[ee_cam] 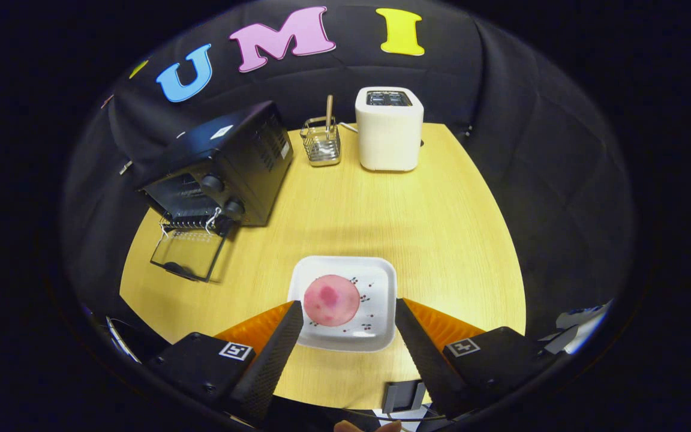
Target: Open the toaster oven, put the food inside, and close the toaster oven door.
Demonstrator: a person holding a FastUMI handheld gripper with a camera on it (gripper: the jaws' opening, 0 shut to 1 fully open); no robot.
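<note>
Gripper (348, 312) fingers spread wide, flanking the plate (381, 282) with pink round food (331, 300). Toaster oven (219, 174) at 10 o'clock, door (189, 255) down.

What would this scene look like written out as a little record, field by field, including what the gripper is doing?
surface: wooden table
toaster oven: black, far left, door folded down open
food: round pink slice lying on the white plate
plate position: between and just ahead of the fingers
gripper: open, fingers either side of the plate, holding nothing
beyond: white toaster, wire holder with a wooden stick
task stage: oven open, food not yet inside
</note>
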